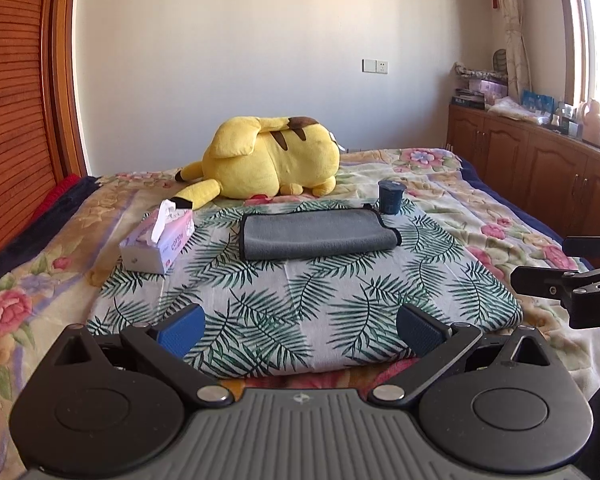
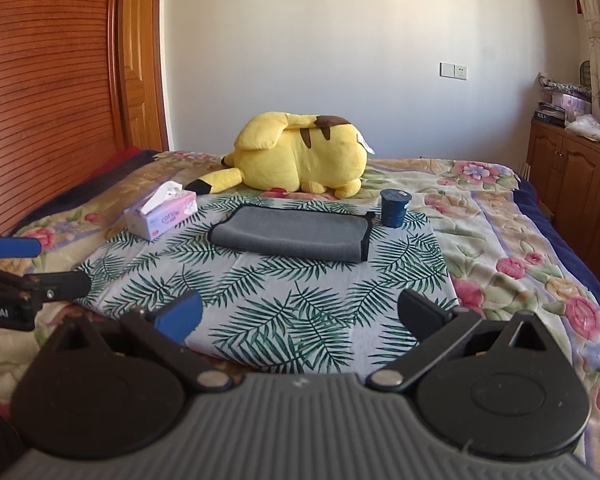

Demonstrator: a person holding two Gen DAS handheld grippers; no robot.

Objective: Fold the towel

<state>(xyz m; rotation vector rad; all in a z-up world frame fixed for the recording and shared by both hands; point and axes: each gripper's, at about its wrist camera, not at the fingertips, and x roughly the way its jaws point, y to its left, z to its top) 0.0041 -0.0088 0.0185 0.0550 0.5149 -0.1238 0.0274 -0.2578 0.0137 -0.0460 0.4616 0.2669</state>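
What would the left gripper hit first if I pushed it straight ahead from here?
Likely the grey towel. The left gripper is open, with only bare leaf-print cloth between it and the towel. If it stays above the towel, the yellow plush toy comes next; height is unclear.

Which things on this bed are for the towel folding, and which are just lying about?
For the job:
grey towel
left tongs, open
right tongs, open
leaf-print cloth under the towel

Just lying about:
yellow plush toy
tissue box
dark blue cup
flowered blanket

The tissue box [image 1: 157,240] reads "COTTON" (left gripper [image 2: 8,300]: "obot.AI").
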